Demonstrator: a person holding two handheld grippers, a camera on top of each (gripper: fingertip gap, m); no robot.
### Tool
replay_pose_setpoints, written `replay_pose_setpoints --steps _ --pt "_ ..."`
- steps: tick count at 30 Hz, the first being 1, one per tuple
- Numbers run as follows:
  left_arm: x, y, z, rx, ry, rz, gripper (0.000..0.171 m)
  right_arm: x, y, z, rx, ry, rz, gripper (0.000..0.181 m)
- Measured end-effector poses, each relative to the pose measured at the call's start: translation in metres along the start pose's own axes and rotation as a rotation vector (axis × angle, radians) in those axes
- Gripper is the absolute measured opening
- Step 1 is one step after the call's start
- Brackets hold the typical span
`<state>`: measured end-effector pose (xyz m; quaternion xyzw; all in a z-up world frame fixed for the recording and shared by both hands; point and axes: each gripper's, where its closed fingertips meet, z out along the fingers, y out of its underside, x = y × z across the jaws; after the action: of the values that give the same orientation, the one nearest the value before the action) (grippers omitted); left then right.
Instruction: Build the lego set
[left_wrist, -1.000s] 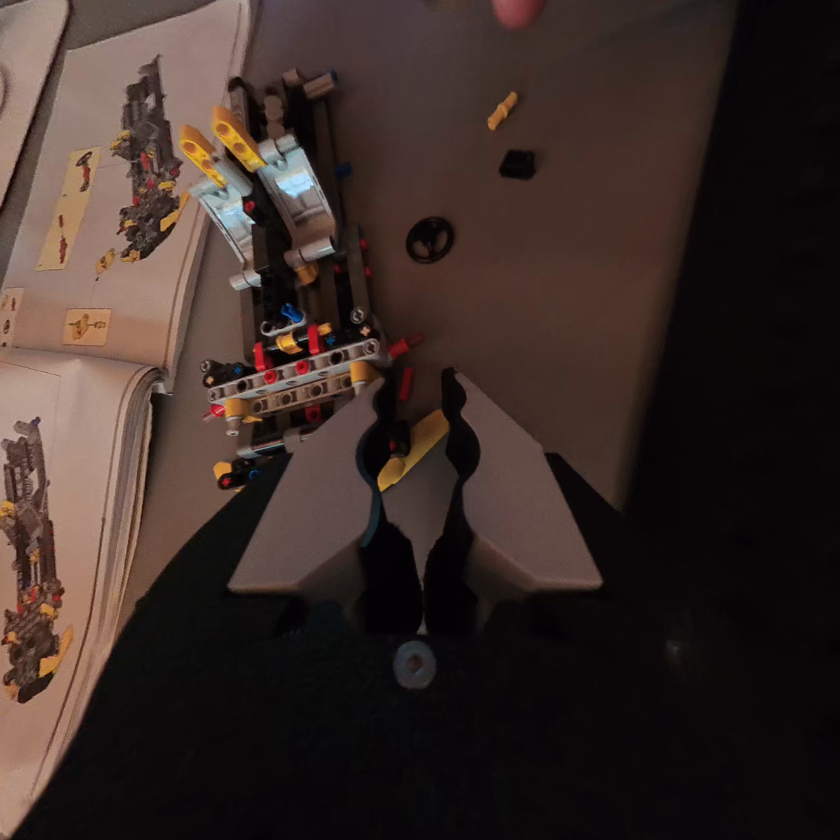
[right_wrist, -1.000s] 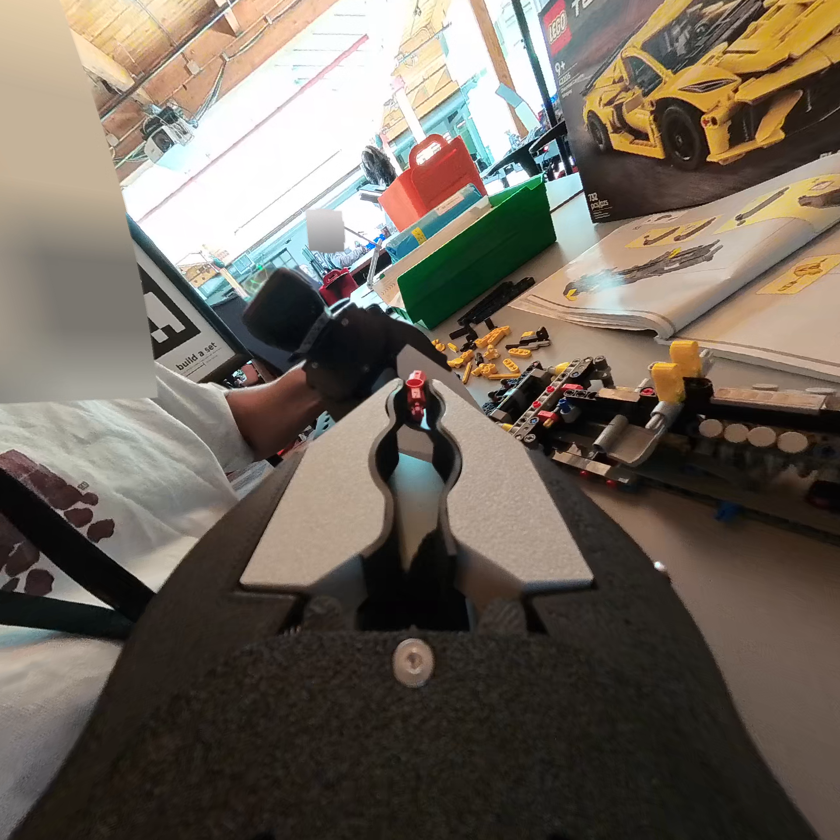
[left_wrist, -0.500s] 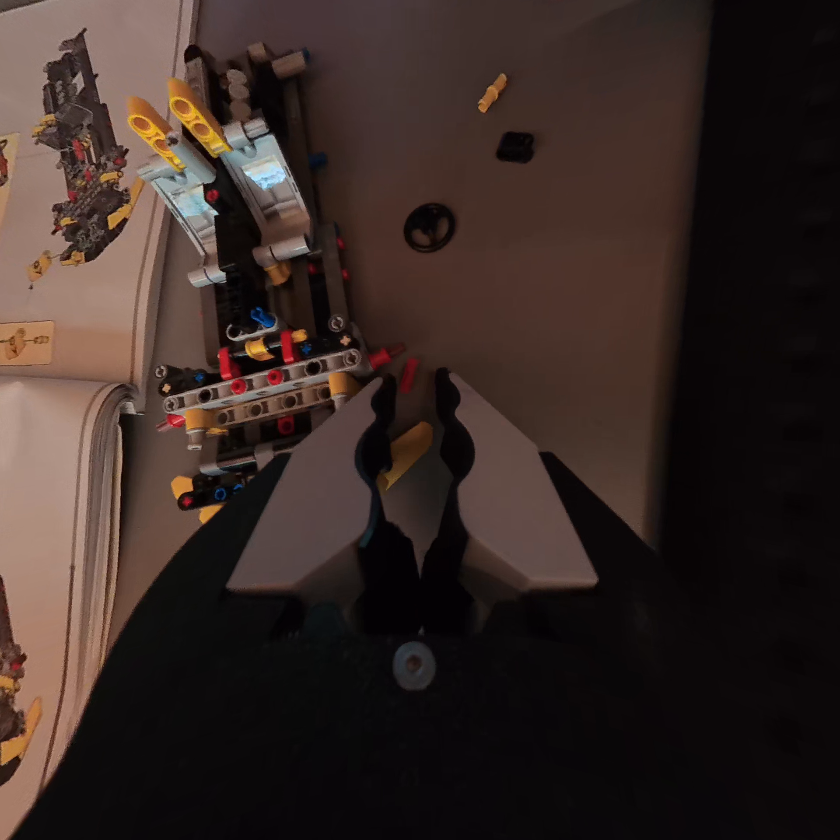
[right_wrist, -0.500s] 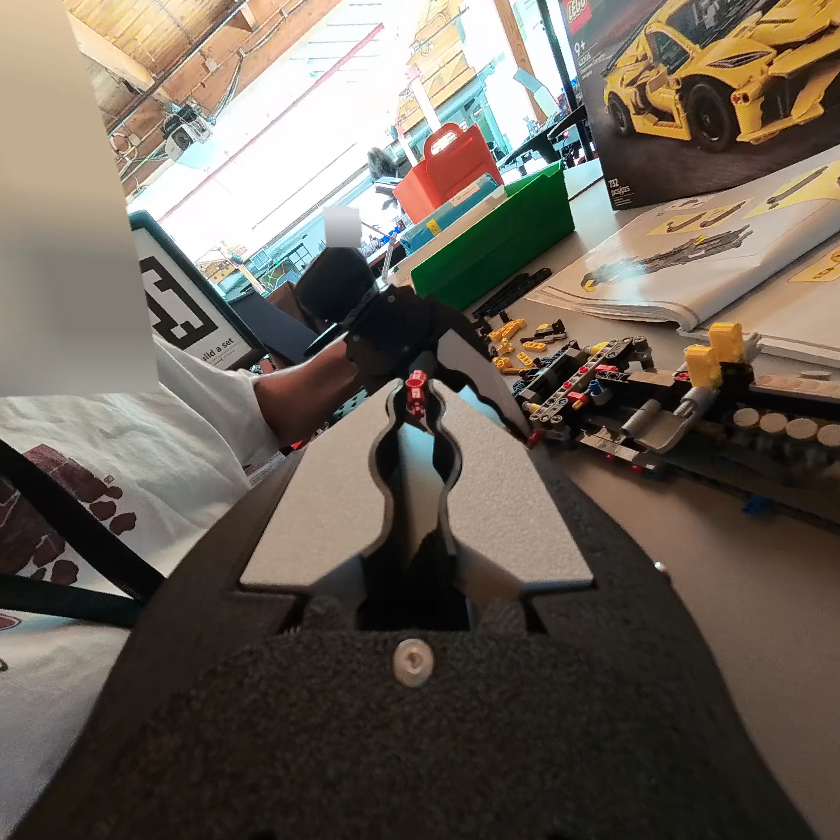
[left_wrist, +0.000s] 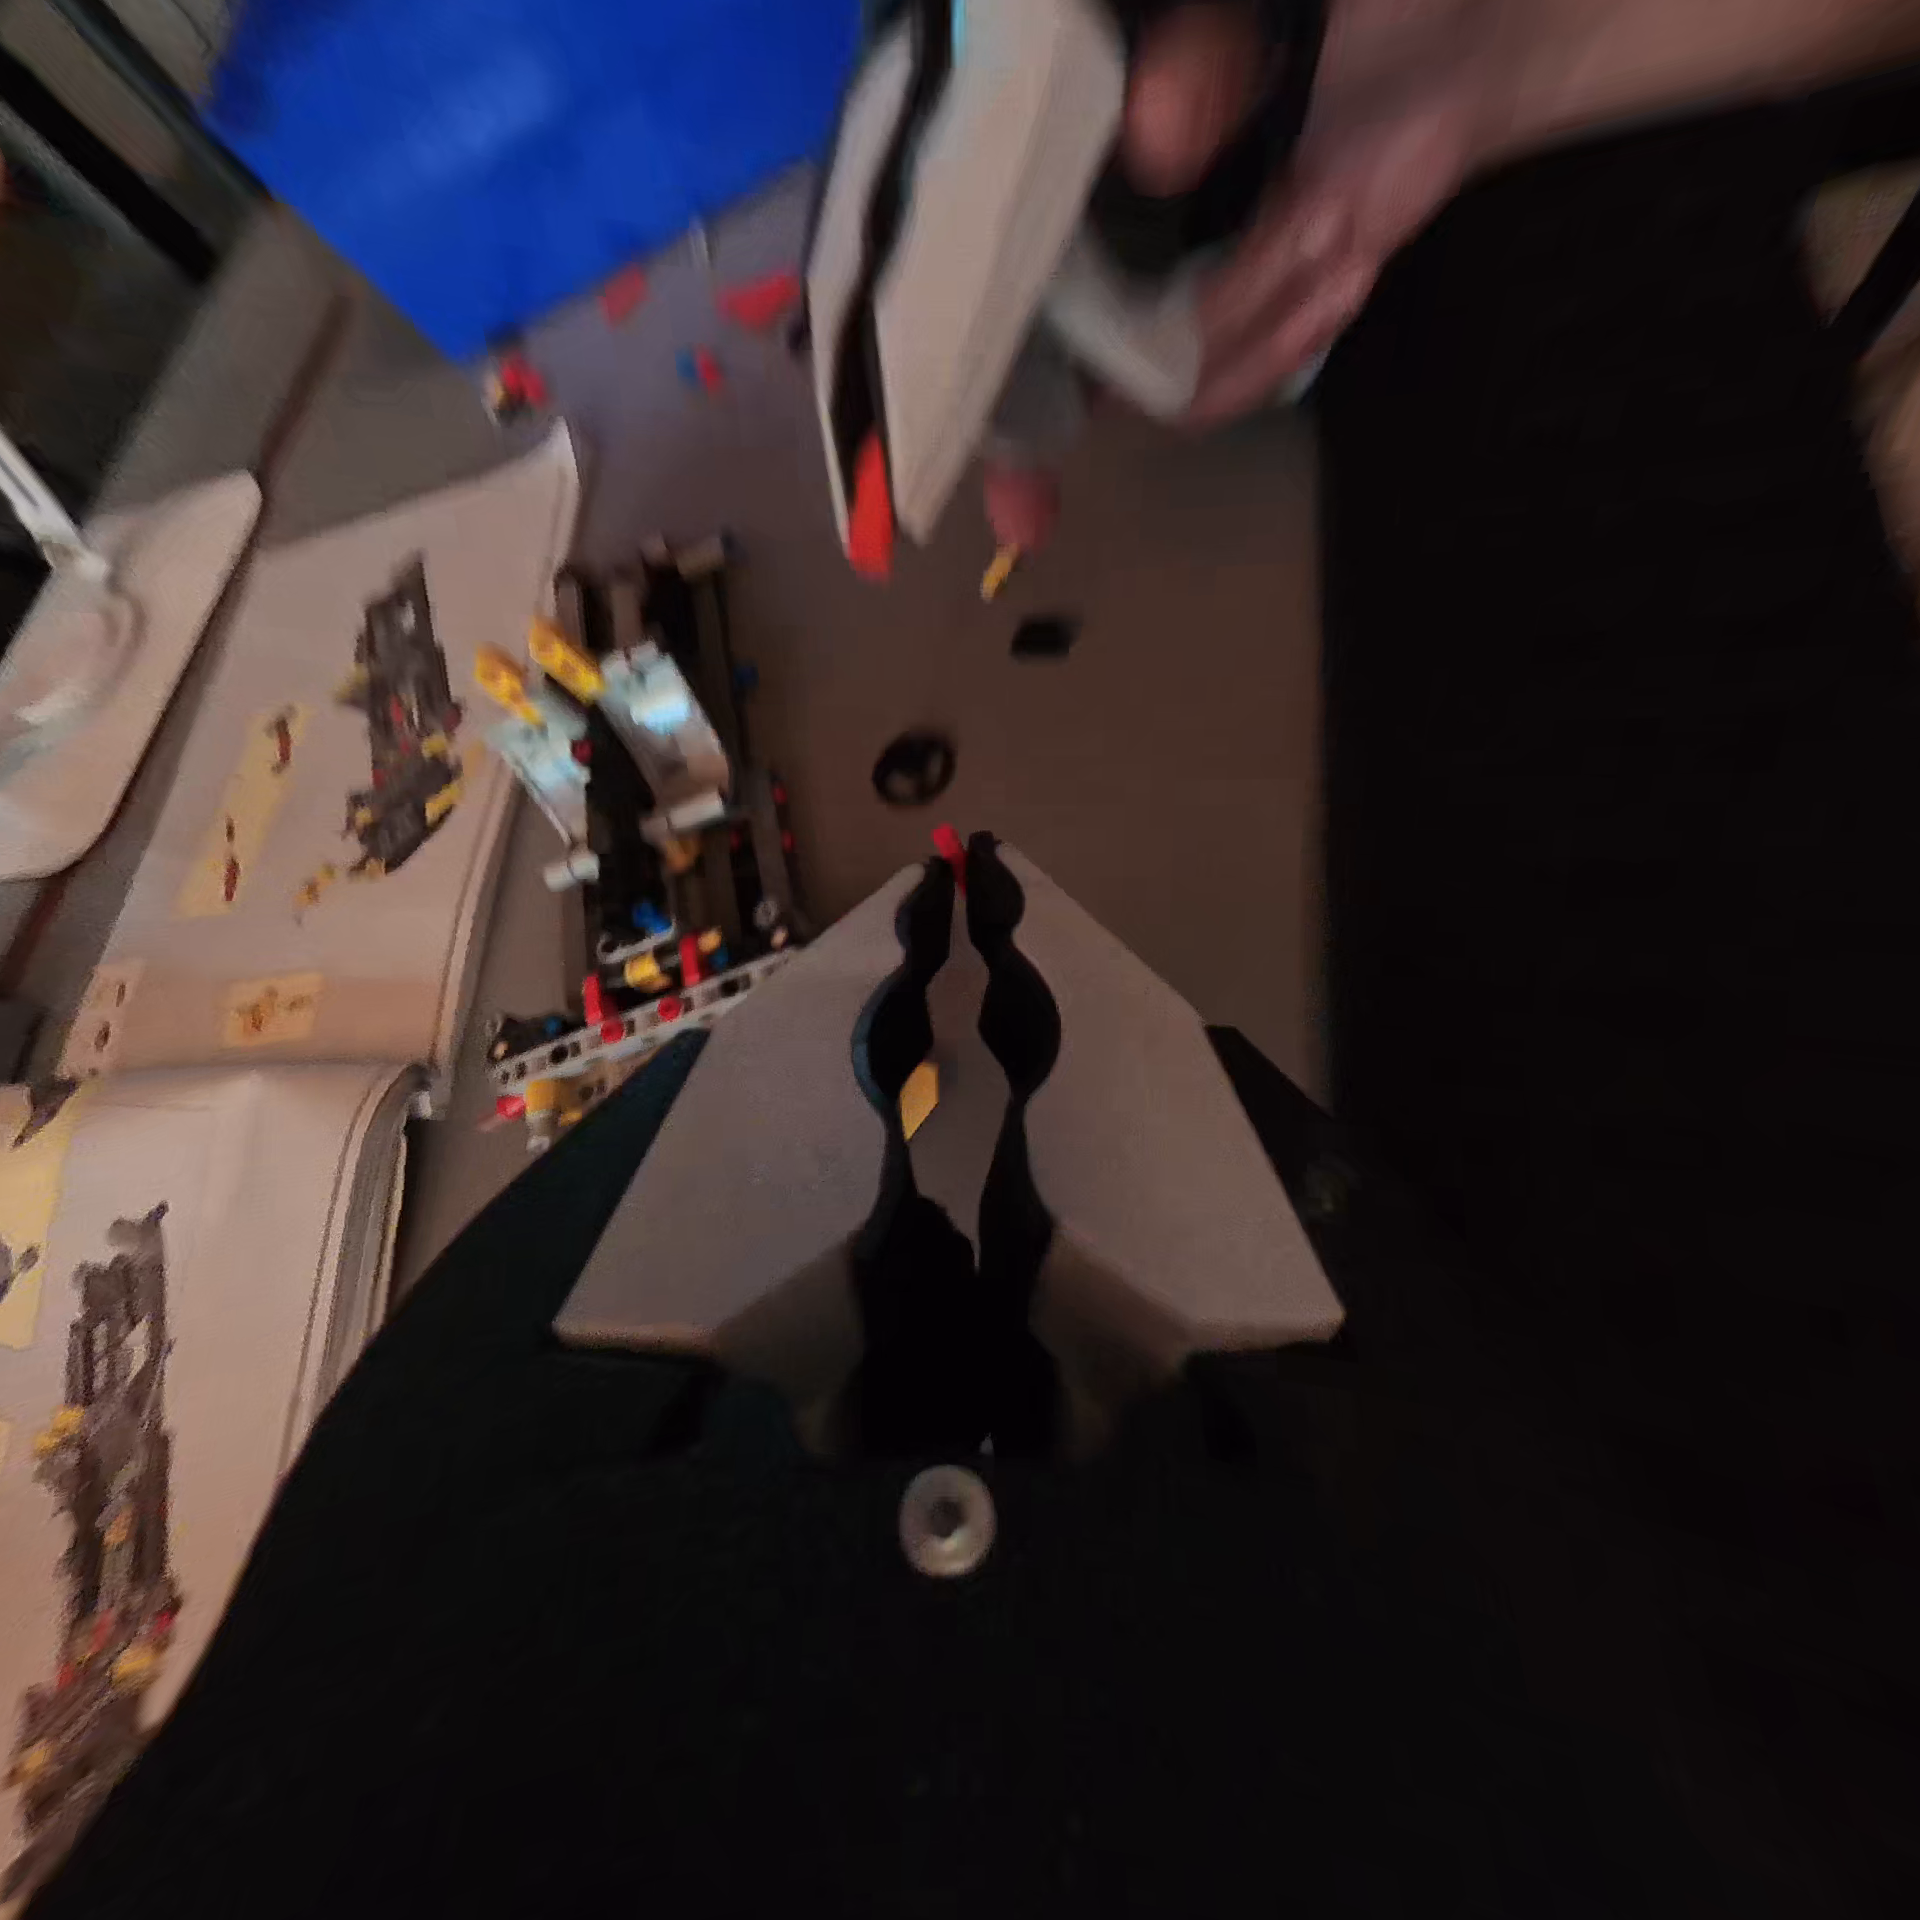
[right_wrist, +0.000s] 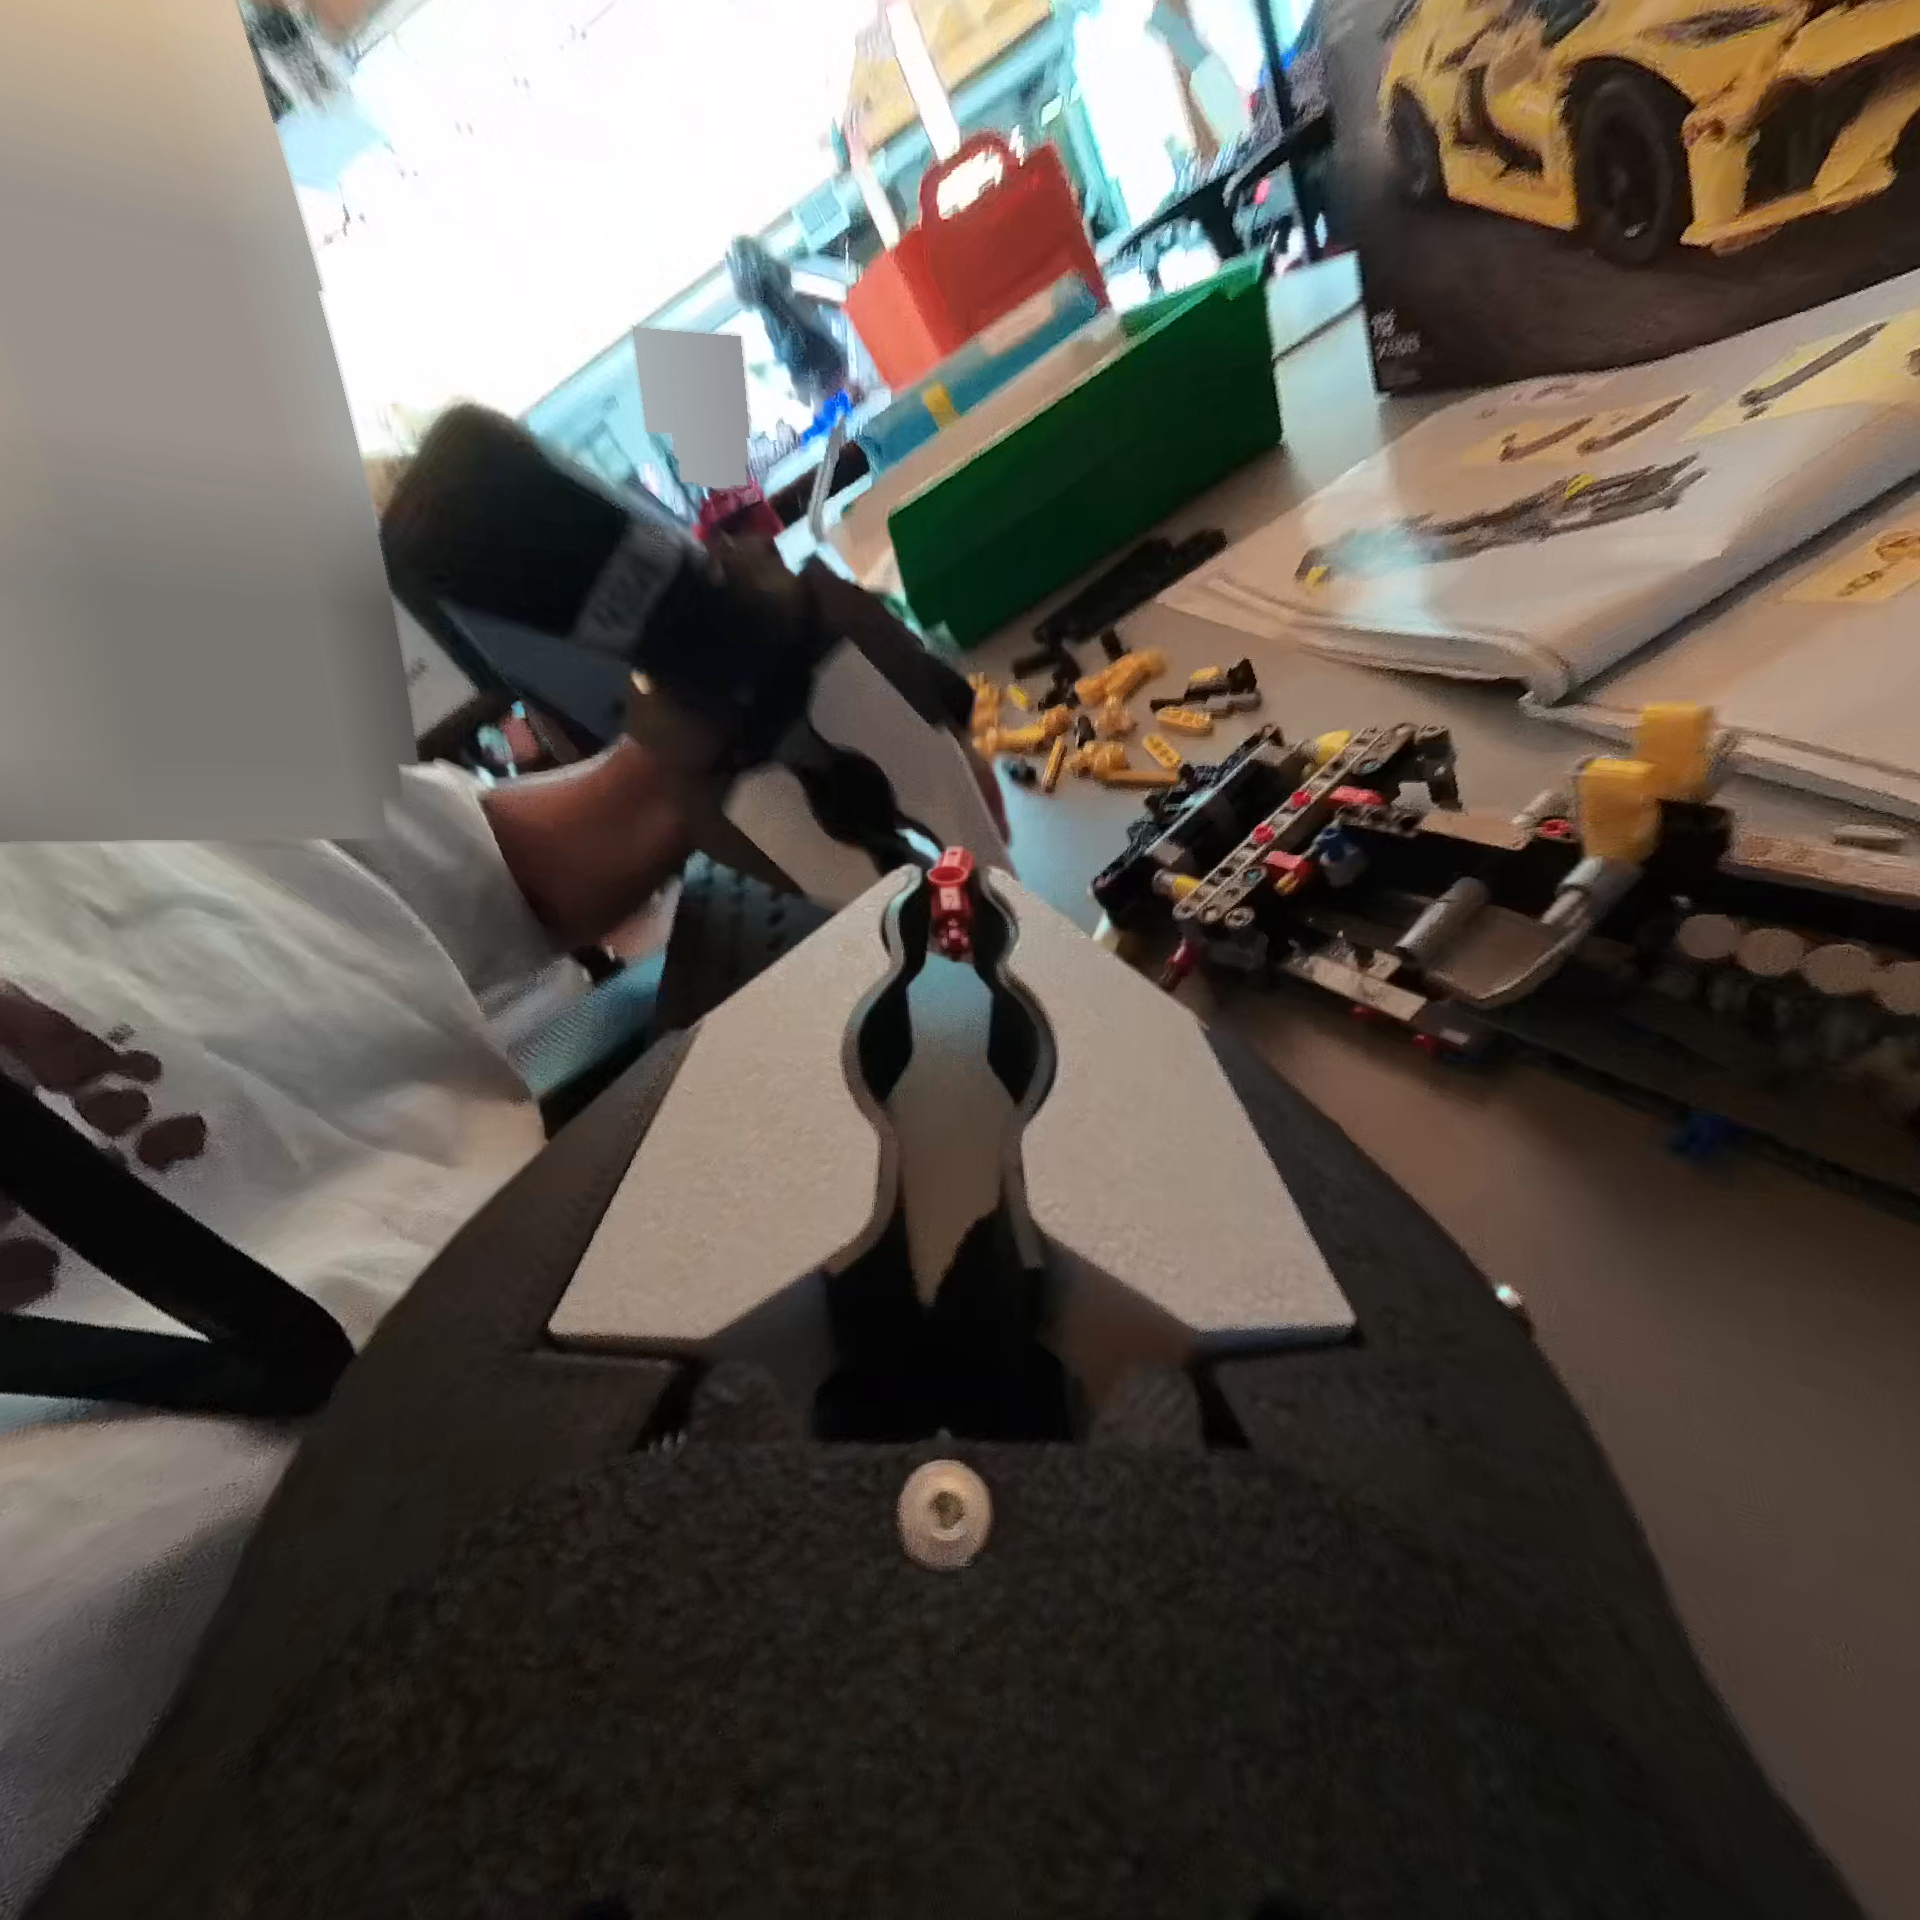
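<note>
The partly built black and grey Lego chassis (left_wrist: 665, 831) lies on the table beside the open instruction book (left_wrist: 312, 831); it also shows in the right wrist view (right_wrist: 1403, 904). My left gripper (left_wrist: 958, 862) is raised above the table edge, jaws closed on a small red pin (left_wrist: 945, 844). My right gripper (right_wrist: 951, 883) is shut on another small red pin (right_wrist: 951, 904) and is held up in the air. In the left wrist view it (left_wrist: 883, 499) hangs above the table, blurred. The left gripper's fingers (right_wrist: 894, 717) show just beyond the right tips.
A black steering wheel (left_wrist: 912, 767), a black piece (left_wrist: 1042, 636) and a yellow pin (left_wrist: 1000, 571) lie right of the chassis. Loose yellow and black parts (right_wrist: 1101, 717), a green bin (right_wrist: 1091, 488) and the set's box (right_wrist: 1662, 156) stand farther off. A yellow piece (left_wrist: 920, 1096) lies below my left jaws. One gripper's finger ends stand about 6 cm off the other's.
My left gripper has closed on the red pin that lay by the chassis and lifted up and back. The right gripper has come closer to the left one, still holding its pin.
</note>
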<state>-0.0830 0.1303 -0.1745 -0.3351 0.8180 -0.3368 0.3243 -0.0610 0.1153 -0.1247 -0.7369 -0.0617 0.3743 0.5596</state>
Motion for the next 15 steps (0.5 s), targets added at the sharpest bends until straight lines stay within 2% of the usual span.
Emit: replay_pose_setpoints --steps 4,8,10,12,15 --pt "0.016 -0.024 -0.015 0.196 0.021 -0.074 0.000 -0.011 0.027 0.014 -0.181 -0.047 -0.101 0.007" --pt "0.027 -0.011 -0.009 0.178 -0.003 -0.047 0.000 -0.012 0.037 0.016 -0.265 -0.094 -0.098 0.007" --pt "0.028 -0.002 -0.006 0.133 -0.033 -0.026 0.000 0.004 0.039 0.007 -0.304 -0.029 -0.145 0.007" --pt "0.020 0.000 -0.006 0.125 -0.093 -0.034 0.000 0.024 0.026 -0.002 -0.262 0.046 -0.127 0.006" --pt "0.015 0.007 0.000 0.094 -0.113 -0.042 0.001 0.050 -0.005 0.002 -0.112 0.192 -0.071 0.006"
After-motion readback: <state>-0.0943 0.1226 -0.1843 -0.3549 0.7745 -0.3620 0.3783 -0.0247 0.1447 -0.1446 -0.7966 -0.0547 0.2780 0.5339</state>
